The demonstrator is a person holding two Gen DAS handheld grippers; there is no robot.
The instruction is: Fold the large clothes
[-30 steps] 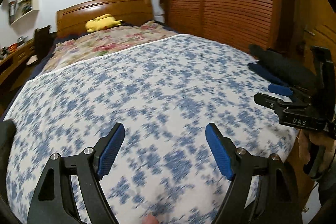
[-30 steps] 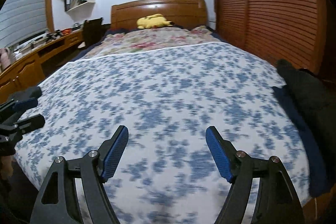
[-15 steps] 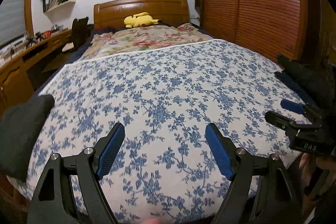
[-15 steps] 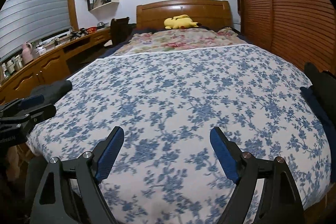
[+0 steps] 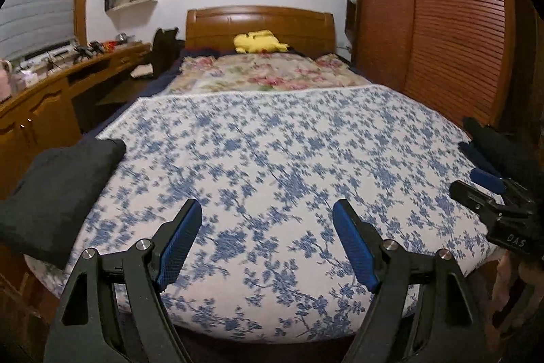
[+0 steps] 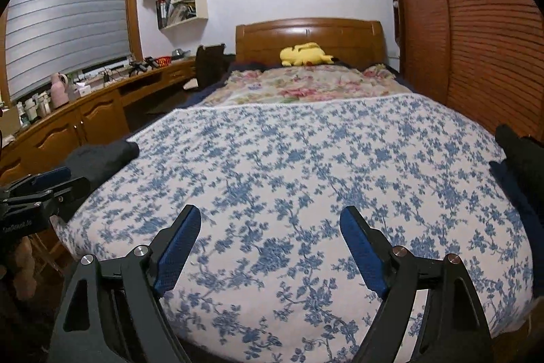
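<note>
A dark folded garment (image 5: 57, 189) lies on the bed's near left corner; it also shows in the right wrist view (image 6: 102, 155). Dark black and navy clothes (image 5: 489, 148) are piled at the bed's right edge, also in the right wrist view (image 6: 520, 165). My left gripper (image 5: 265, 240) is open and empty, held above the foot of the bed. My right gripper (image 6: 270, 244) is open and empty too, beside it to the right. Each gripper shows at the edge of the other's view: the right one (image 5: 489, 193), the left one (image 6: 47, 182).
The bed has a blue-flowered white cover (image 5: 278, 159), a floral quilt (image 5: 265, 77) and a yellow plush toy (image 5: 260, 41) by the wooden headboard. A wooden desk (image 6: 78, 118) runs along the left. A slatted wooden wardrobe (image 6: 476, 22) stands on the right.
Both grippers have pulled back and swung left, away from the bed surface. The dark folded garment at the left corner has come into view. Both stay open.
</note>
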